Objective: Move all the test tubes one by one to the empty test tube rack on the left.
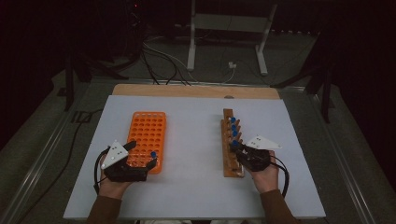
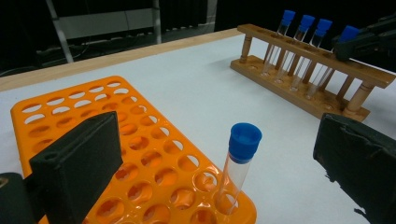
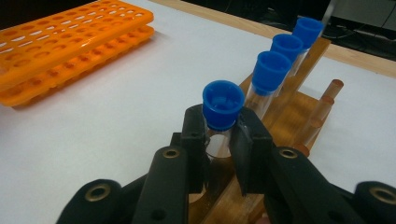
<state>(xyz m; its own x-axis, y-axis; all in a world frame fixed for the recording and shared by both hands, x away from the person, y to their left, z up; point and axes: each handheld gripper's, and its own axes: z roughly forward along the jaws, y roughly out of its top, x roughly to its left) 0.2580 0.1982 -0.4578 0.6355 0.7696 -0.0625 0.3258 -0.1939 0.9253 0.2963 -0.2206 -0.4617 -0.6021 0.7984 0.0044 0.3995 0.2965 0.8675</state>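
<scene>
Tube pinched btwn right gripper fingers — just below cap.

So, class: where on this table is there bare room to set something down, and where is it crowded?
The widest free patch is the white sheet between the orange rack and the wooden rack. The strip behind both racks is bare too. It is crowded at the near ends, where the left gripper and right gripper work.

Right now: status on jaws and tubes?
Right gripper shut on racked tube. Left gripper open around tube in orange rack. Nothing in the way.
</scene>
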